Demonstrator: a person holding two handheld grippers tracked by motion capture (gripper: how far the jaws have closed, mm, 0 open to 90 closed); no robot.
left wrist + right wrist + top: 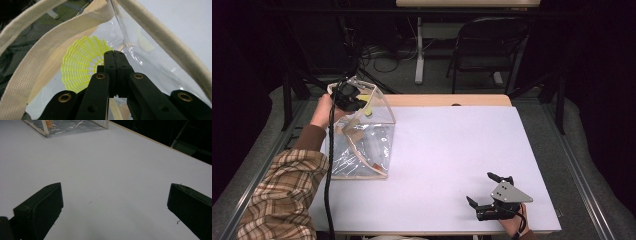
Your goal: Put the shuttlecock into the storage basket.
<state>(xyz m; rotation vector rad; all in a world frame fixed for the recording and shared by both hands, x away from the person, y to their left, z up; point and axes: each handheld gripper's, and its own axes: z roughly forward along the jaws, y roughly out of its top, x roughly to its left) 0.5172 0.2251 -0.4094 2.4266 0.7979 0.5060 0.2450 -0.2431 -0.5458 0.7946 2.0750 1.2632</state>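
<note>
White tabletop (112, 170) lies between the right gripper's (488, 189) wide-open fingers, while the left gripper's (115, 56) closed fingers pinch a yellow shuttlecock (81, 63).

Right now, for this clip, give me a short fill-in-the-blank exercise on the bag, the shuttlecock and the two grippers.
1. The left gripper holds a shuttlecock whose skirt is ____ in colour.
2. The left gripper is at the open top of a ____ plastic bag with cream webbing trim.
3. The jaws of the right gripper stand ____, with nothing between them.
4. The right gripper rests on the ____ table top.

Missing words: yellow; clear; open; white
</note>
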